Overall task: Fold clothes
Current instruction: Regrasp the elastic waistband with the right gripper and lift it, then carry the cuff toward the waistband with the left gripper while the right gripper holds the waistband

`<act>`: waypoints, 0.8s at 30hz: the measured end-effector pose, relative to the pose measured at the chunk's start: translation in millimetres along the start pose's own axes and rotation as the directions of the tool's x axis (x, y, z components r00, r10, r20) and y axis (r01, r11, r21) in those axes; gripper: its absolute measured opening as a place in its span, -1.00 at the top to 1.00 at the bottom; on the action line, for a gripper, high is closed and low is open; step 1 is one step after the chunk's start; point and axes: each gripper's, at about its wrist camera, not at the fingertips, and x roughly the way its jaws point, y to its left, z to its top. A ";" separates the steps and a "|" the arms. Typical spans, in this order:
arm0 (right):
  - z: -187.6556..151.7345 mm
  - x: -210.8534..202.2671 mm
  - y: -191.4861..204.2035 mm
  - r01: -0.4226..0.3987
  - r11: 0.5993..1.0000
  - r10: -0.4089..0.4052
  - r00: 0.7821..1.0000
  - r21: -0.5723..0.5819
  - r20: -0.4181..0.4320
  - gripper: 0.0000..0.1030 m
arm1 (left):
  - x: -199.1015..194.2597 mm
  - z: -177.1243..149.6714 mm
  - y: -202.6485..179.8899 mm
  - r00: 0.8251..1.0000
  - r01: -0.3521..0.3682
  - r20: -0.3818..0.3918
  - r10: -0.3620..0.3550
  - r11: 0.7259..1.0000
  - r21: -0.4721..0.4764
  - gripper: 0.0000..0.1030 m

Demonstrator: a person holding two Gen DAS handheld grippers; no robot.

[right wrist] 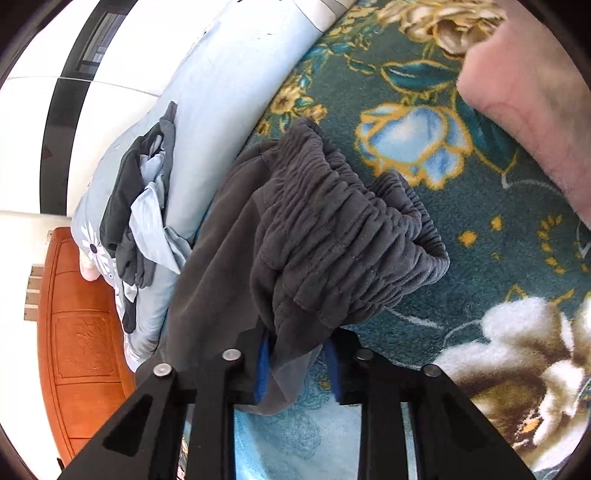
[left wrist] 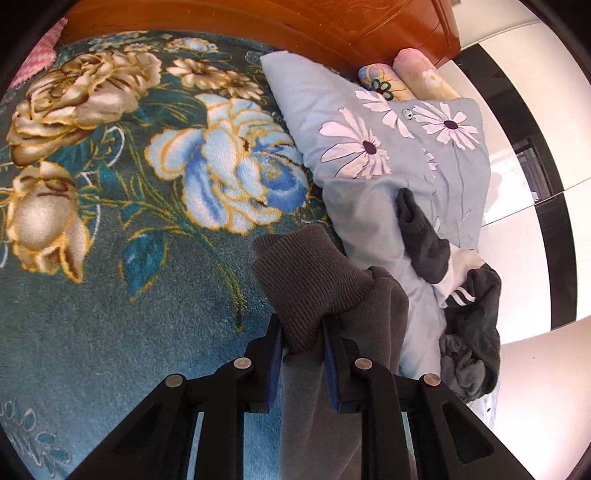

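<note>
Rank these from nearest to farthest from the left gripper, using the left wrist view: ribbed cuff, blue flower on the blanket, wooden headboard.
1. ribbed cuff, clamped in the left gripper.
2. blue flower, ahead and left, on the blanket.
3. wooden headboard, along the far top edge.

Between the left gripper (left wrist: 303, 334) fingers, the ribbed cuff of the dark grey fleece sweatpants (left wrist: 306, 284) covers both blue pads' inner faces, and the leg runs off the bottom edge behind the claw. At the right gripper (right wrist: 298, 363), the gathered elastic waistband (right wrist: 343, 236) drapes over the fingertips, hiding their grip. Beyond it, a pink plush blanket (right wrist: 532, 122) is cut by the frame's rim.
</note>
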 end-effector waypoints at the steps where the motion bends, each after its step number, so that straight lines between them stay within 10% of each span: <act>1: 0.6 -7.7 8.5 -0.016 0.999 0.016 1.000 -0.044 0.003 0.73 | -13.9 0.0 -0.9 1.000 0.010 0.010 -0.010 1.000 0.011 0.58; 10: -12.6 -82.4 52.8 -0.205 0.909 0.217 0.976 -0.363 -0.009 0.81 | -163.1 -27.7 59.7 0.990 0.050 0.131 -0.059 0.997 0.066 0.58; 18: -47.5 -36.9 -49.6 -0.058 0.961 0.027 0.993 -0.272 -0.117 0.82 | -155.6 -82.9 184.9 0.986 -0.155 0.052 0.160 0.984 -0.091 0.70; 24: -56.0 -34.9 -58.6 -0.020 0.959 -0.021 0.989 -0.282 -0.144 0.82 | -157.8 -101.2 205.8 0.994 -0.081 0.054 0.093 0.978 -0.191 0.70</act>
